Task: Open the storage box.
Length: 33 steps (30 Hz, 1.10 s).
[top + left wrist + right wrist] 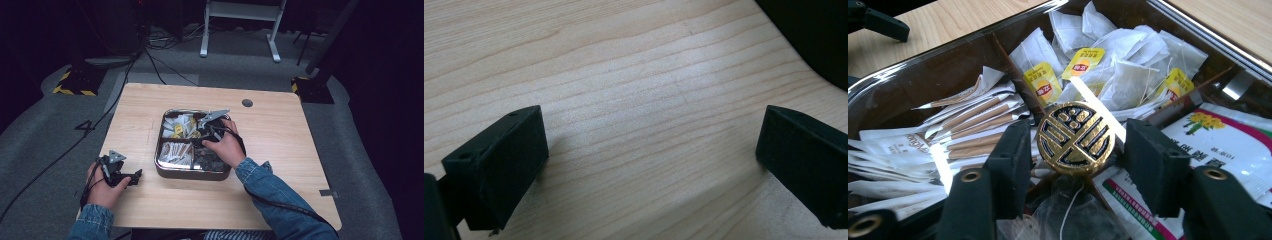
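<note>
Nearby, tea bags [1128, 75], sachets [973, 120] crowding gold knob [1075, 138]

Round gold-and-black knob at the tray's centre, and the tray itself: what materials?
Round gold-and-black knob: likely metal, gilt raised pattern over black infill; it glints sharply. Shiny divided tray: looks like polished steel, its rim mirror-bright, though the dark dividers could be another material.

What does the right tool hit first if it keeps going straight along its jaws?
Most likely the round gold-and-black knob at the middle of the metal tray's dividers: it sits between the right tool's open jaws, though whether they touch it is unclear.
</note>
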Tool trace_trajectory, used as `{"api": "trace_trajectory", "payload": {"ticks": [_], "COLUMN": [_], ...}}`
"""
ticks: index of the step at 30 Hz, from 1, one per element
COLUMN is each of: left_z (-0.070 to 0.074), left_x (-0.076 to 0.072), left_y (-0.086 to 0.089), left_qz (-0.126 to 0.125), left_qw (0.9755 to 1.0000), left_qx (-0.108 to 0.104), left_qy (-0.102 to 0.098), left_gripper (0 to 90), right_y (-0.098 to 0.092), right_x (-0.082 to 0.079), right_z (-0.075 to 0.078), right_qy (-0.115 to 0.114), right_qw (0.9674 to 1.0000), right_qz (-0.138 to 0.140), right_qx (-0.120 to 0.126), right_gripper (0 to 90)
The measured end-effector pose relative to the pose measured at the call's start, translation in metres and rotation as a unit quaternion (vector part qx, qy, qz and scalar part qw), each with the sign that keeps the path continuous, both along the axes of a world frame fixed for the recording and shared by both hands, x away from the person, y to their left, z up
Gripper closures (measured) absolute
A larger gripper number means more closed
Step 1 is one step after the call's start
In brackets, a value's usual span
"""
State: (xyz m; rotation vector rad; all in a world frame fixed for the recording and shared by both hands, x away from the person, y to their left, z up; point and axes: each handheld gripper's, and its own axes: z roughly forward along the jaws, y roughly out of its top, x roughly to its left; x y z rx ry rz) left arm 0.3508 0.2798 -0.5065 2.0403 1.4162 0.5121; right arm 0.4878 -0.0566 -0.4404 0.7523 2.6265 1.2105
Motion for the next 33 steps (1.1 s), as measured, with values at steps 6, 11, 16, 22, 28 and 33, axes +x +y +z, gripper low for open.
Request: {"api": "trace_trajectory", "payload": {"ticks": [6,11,16,22,28,33], "left_z": [0.000,0.000,0.000,0.000,0.000,0.000], "left_x": [0.000,0.001,0.001,0.002,0.005,0.006], "left_y": [0.000,0.000,0.000,-0.001,-0.001,-0.002], "left_qz": [0.000,-0.001,-0.002,-0.004,-0.010,-0.012], "left_qw": [1.0000,1.0000,1.0000,1.0000,0.9999,0.9999], "left_qx": [-0.001,-0.002,-0.002,-0.001,-0.002,-0.001], "left_qy": [0.001,0.001,0.001,0.000,0.002,0.001], "left_gripper": [0.5,0.3,0.3,0.2,0.2,0.1], "right_y": [0.004,0.004,0.004,0.005,0.003,-0.003], "right_x": [-0.001,-0.003,-0.004,-0.006,-0.007,-0.009], "right_z": [-0.001,-0.001,-0.001,0.000,0.007,0.020], "right_qy": [-0.019,-0.023,-0.024,-0.026,-0.027,-0.032], "right_qw": [0.9997,0.9996,0.9997,0.9996,0.9996,0.9995], "right_qz": [0.013,0.010,0.005,-0.001,-0.002,-0.002], "right_qx": [-0.010,-0.011,-0.010,-0.010,-0.011,-0.001], "right_gripper": [58.3,58.6,58.8,59.0,59.0,59.0]}}
